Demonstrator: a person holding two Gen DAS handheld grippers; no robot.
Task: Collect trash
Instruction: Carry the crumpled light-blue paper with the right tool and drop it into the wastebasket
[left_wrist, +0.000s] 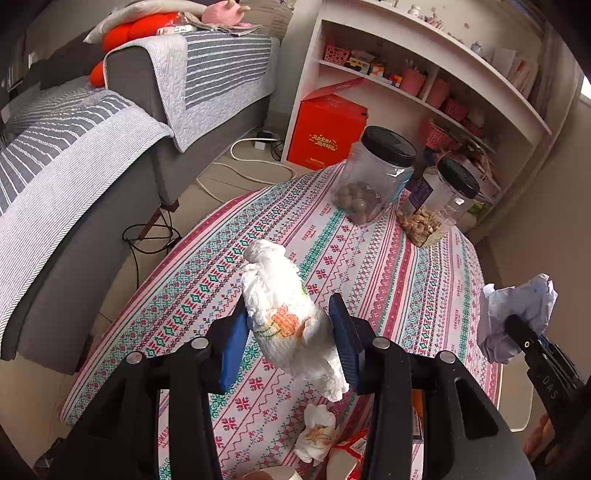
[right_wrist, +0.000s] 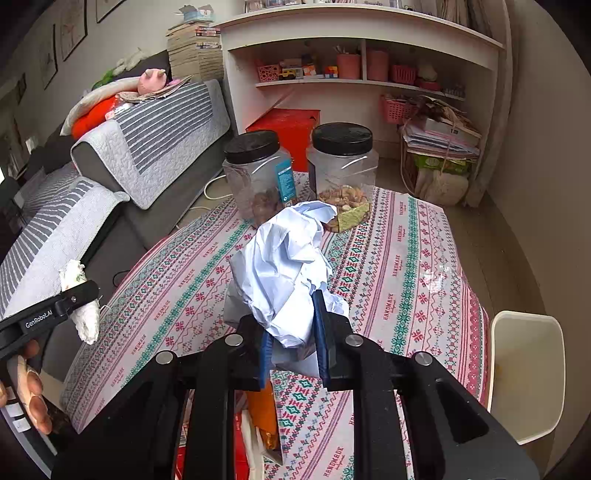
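Observation:
My left gripper (left_wrist: 291, 334) is shut on a crumpled white paper towel (left_wrist: 284, 306) with an orange print, held above the patterned tablecloth (left_wrist: 388, 266). Its blue pads (left_wrist: 236, 339) press the wad from both sides. In the right wrist view, my right gripper (right_wrist: 291, 343) is shut on a ball of crumpled pale-blue paper (right_wrist: 288, 266), also lifted off the table. That paper ball (left_wrist: 517, 317) shows at the right edge of the left wrist view, and the towel (right_wrist: 83, 314) at the left edge of the right wrist view. A smaller crumpled tissue (left_wrist: 317, 435) lies on the cloth below the left gripper.
Two clear jars with black lids, one of round nuts (left_wrist: 373, 177) and one of cashews (left_wrist: 439, 199), stand at the table's far end. A red and orange wrapper (right_wrist: 262, 417) lies near the front edge. A white chair (right_wrist: 528, 373) is at right, a grey sofa (left_wrist: 74, 206) at left, shelves behind.

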